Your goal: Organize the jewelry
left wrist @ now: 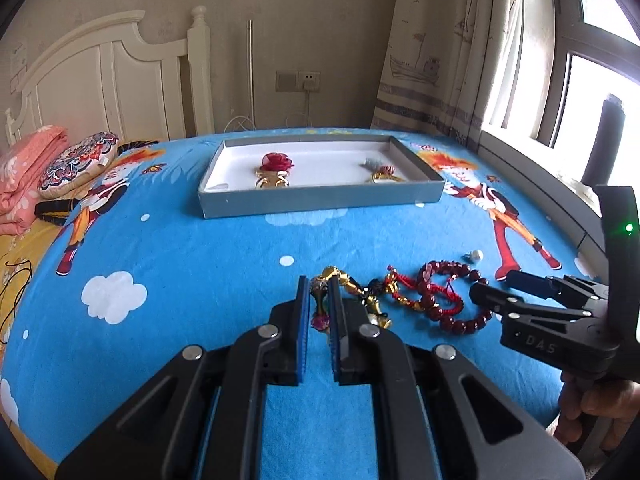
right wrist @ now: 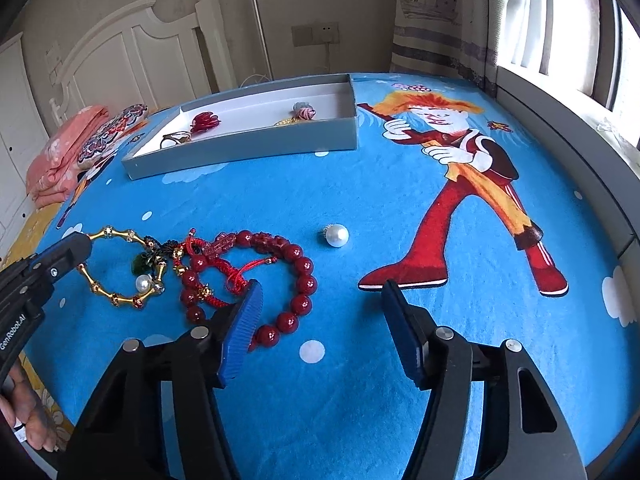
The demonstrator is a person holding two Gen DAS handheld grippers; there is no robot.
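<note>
Jewelry is being moved piece by piece from the bedspread into a tray, and the step in hand looks like the pick-up of the gold bangle. The left hand-held gripper has its blue pads nearly together, pinched on the bangle's far arc, where a jewelled link shows between the pads in its own view. From the right wrist view most of the bangle lies on the bed with the left fingertip at its rim, so whether it is lifted yet I cannot tell.

The right hand-held gripper stands about half open with nothing between its pads; its left pad hovers over the red bead bracelet, and I cannot tell if it touches.

Next, I judge, the left must raise the bangle clear without dragging the dark charm that lies against the red knotted cord bracelet, then carry it to the grey tray toward the bed's far edge.

The bangle is a ring of gold bamboo-like links with a pearl and a green charm. The tray already holds a red rose ornament with gold rings and a tasselled gold piece. A loose pearl earring lies apart, nearer the window-side edge.
</note>
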